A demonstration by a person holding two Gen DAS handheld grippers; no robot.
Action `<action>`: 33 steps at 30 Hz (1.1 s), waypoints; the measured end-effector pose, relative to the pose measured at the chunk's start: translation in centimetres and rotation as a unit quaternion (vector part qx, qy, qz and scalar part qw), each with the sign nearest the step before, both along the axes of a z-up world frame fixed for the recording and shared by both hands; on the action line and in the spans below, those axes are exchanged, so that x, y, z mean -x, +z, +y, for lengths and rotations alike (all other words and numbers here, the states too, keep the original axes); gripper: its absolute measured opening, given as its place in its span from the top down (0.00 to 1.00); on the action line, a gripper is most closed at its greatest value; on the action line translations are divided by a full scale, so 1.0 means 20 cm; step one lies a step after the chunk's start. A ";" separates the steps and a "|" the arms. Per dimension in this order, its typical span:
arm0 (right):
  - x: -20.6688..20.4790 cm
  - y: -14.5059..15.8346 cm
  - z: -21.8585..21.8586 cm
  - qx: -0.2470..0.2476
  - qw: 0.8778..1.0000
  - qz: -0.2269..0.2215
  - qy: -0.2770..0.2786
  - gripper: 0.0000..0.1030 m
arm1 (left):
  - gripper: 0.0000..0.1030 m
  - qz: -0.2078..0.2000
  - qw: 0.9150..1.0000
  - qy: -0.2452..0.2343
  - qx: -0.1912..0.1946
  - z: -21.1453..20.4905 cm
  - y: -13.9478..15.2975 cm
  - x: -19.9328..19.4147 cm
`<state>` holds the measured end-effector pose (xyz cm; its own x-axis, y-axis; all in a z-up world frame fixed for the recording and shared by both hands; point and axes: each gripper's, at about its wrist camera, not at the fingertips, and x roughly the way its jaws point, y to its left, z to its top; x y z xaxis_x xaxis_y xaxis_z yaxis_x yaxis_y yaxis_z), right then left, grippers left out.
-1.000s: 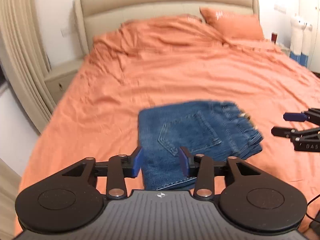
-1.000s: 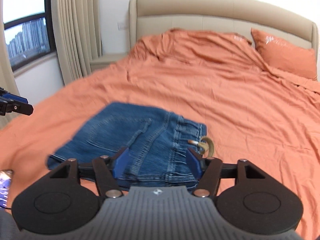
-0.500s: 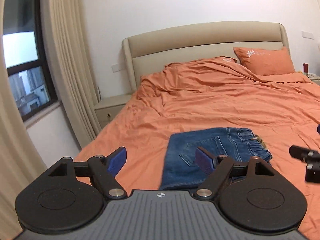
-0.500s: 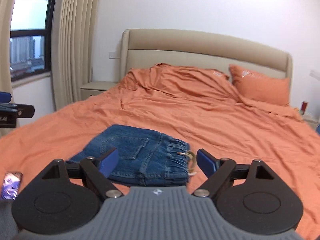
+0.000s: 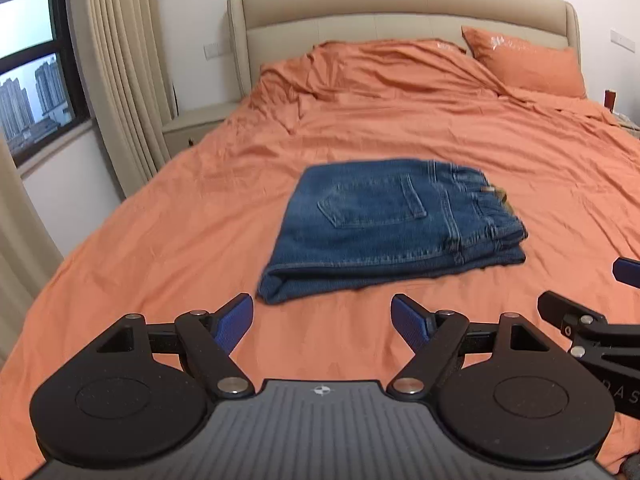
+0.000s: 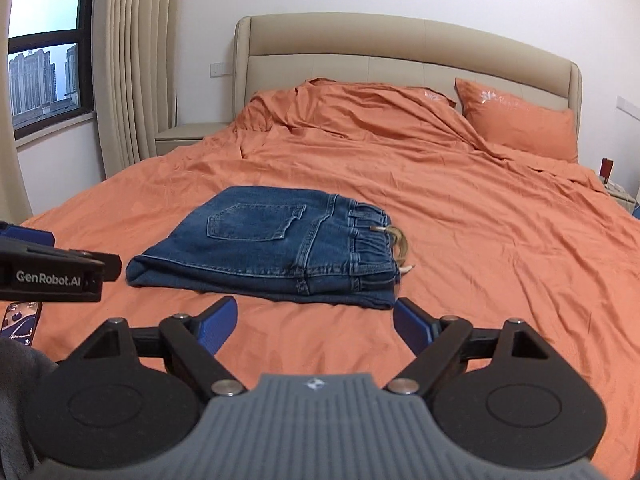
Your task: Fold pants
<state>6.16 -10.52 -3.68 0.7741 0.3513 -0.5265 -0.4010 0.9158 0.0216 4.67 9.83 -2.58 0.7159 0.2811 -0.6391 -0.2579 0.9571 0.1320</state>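
Observation:
Blue denim pants (image 5: 384, 228) lie folded into a compact rectangle on the orange bed sheet (image 5: 200, 220), back pocket up, waistband to the right. They also show in the right wrist view (image 6: 276, 240), with a tan drawstring (image 6: 398, 240) sticking out at the waistband. My left gripper (image 5: 322, 320) is open and empty, a short way in front of the pants' near edge. My right gripper (image 6: 314, 318) is open and empty, just short of the pants' near edge. Each gripper shows at the side of the other's view.
An orange pillow (image 6: 520, 120) and rumpled duvet (image 6: 352, 108) lie at the beige headboard (image 6: 400, 48). A nightstand (image 6: 188, 136), curtains (image 6: 132, 60) and a window (image 6: 44, 72) are on the left. A phone (image 6: 20, 316) lies on the bed near the left gripper.
Both grippers have opened wider and pulled back and up from the folded pants, which now lie free on the bed ahead of them.

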 end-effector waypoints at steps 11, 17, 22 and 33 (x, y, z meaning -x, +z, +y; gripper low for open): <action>-0.01 0.00 0.00 -0.007 1.000 0.008 -0.002 0.21 | 0.11 0.007 1.000 0.002 0.014 0.00 -0.02 0.01; 0.00 0.02 -0.01 -0.008 1.000 0.002 -0.001 0.21 | 0.11 0.006 1.000 0.001 0.014 0.00 -0.01 0.01; 0.00 0.02 -0.01 -0.008 1.000 0.002 -0.001 0.21 | 0.11 0.005 1.000 -0.001 0.013 0.00 0.00 0.02; 0.00 0.03 -0.01 -0.008 1.000 0.000 0.000 0.21 | 0.11 0.007 1.000 -0.004 0.010 0.00 0.00 0.01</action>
